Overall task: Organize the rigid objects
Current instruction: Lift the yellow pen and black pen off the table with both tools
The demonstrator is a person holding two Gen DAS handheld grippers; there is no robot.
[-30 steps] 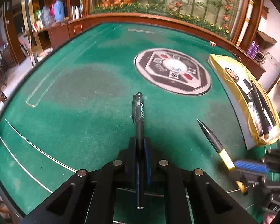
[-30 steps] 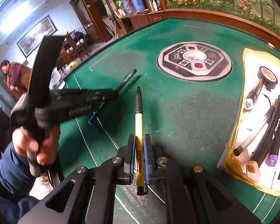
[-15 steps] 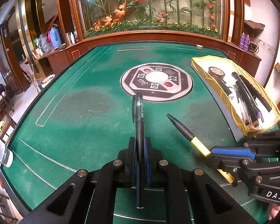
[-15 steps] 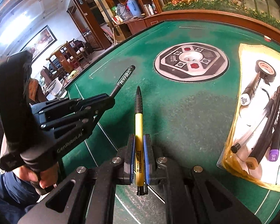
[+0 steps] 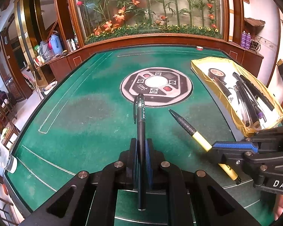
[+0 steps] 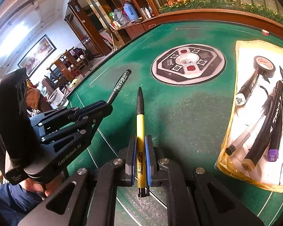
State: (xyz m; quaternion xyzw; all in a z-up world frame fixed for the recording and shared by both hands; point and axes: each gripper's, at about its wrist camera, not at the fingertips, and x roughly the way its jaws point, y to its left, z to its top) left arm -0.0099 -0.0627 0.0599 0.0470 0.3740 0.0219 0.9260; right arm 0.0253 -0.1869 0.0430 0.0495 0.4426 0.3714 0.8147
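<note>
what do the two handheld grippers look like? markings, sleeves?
Both are black linkage frames with silver pivot pins and blue finger pads. The left gripper reads "GenRobot.AI" in white; the right gripper shows "DAS". A blue sleeve shows at the left hand.

A glass-fronted planter of flowers [image 5: 147,9] backs the green table [image 5: 84,116]; wooden shelving [image 6: 96,24] and a framed painting [image 6: 37,54] stand left.
</note>
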